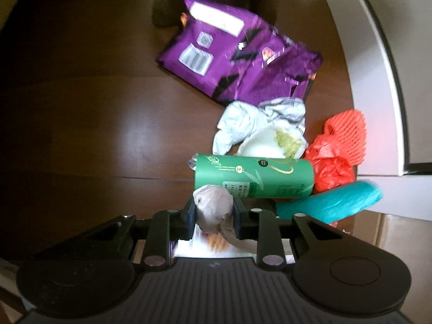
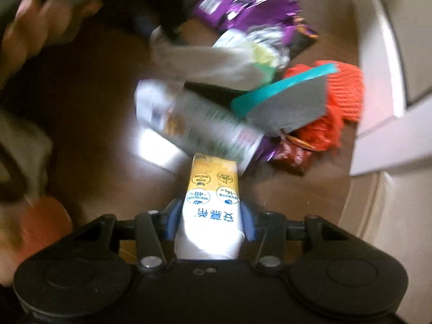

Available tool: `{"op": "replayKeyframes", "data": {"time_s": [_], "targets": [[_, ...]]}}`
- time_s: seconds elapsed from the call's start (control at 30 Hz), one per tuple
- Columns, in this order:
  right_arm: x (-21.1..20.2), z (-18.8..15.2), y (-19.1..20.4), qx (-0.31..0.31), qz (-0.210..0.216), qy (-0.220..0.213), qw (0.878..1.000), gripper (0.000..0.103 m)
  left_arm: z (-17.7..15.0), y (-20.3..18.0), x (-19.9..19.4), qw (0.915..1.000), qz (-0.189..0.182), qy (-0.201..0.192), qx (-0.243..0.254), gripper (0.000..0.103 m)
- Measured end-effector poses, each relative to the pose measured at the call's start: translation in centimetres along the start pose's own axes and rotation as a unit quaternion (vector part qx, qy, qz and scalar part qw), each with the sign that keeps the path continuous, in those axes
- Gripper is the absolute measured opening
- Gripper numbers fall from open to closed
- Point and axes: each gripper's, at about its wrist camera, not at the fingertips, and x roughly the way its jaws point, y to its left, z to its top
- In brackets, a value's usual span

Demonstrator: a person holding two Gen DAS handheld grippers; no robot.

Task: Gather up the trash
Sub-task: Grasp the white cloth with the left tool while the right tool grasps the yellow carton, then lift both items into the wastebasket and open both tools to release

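- Holding a crumpled grey wad in our left gripper, jaws pinching it on both sides above the brown floor.
- Our right gripper pinches a yellow-and-white carton near its white end, the yellow end pointing forward.
- We judge both pieces are being carried off; doing this well means firm pinches and a straight lift, since the wad is soft and the carton could pivot.
- Below the left gripper lie a green can, a white wrapper, a purple bag, red netting and a teal strip, clustered and touching.
- A white cabinet edge bounds the pile on one side; we should swing toward the open floor opposite.
- The right view is blurred; a hand shows at its upper left.
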Motion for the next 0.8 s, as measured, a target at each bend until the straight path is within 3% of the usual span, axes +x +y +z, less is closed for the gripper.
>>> {"op": "replayKeyframes", "data": {"time_s": [0.2, 0.37, 0.8], "targets": [[-5.5, 2.0, -1.5, 0.076, 0.0, -0.037, 0.996, 0.046, 0.1, 1.1, -5.2, 0.9994, -0.004, -0.025, -0.024, 0.025], [-11.5, 5.3, -2.6, 0.116, -0.004, -0.093, 0.989, 0.046, 0.4, 1.4, -11.8, 0.9978, -0.014, -0.058, -0.03, 0.025], [-27.4, 15.4, -2.4, 0.102, 0.001, -0.222, 0.97, 0.046, 4.5, -0.9, -30.6, 0.9855, -0.032, -0.167, 0.004, 0.026]]}}
